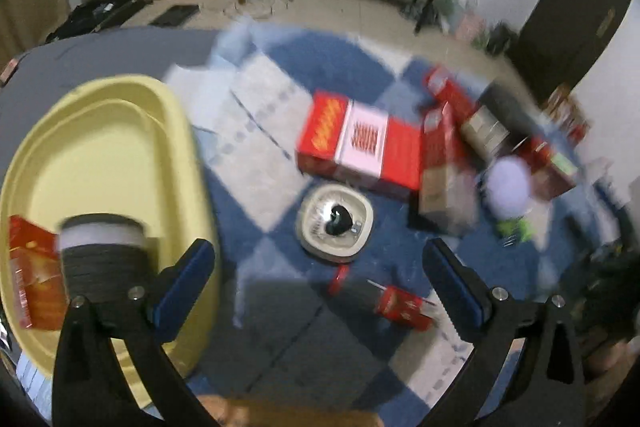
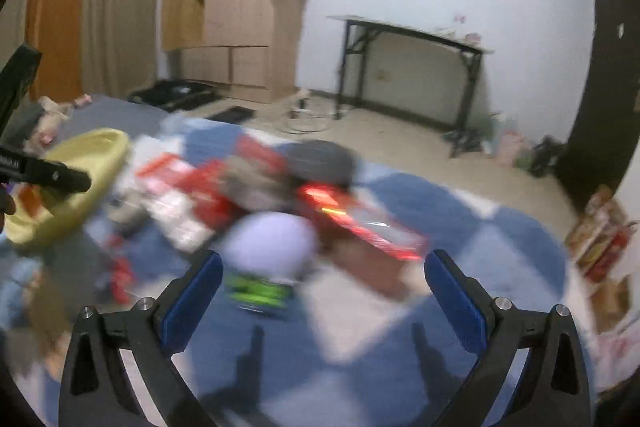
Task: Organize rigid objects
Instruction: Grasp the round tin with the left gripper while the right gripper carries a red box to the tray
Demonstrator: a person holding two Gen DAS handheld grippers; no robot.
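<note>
A yellow basin (image 1: 120, 131) sits at the left on the blue-and-white checked mat; it holds a red box (image 1: 32, 267) and a dark cylinder with a pale band (image 1: 102, 251). My left gripper (image 1: 320, 287) is open and empty above the mat, beside the basin's right rim. Below it lie a cream square dish (image 1: 316, 227) with a black piece and a small red pack (image 1: 404, 307). Red boxes (image 1: 360, 143) lie beyond. My right gripper (image 2: 322, 291) is open and empty, above a pale lilac ball (image 2: 272, 243) and a green item (image 2: 260, 293). The basin shows in the right wrist view (image 2: 92, 163).
A pile of red and brown boxes (image 2: 320, 203) and a dark round object (image 2: 320, 157) lie mid-mat, blurred. A black folding table (image 2: 420, 67) and a wooden wardrobe (image 2: 240, 7) stand by the far wall. More boxes (image 2: 600, 235) sit at the right.
</note>
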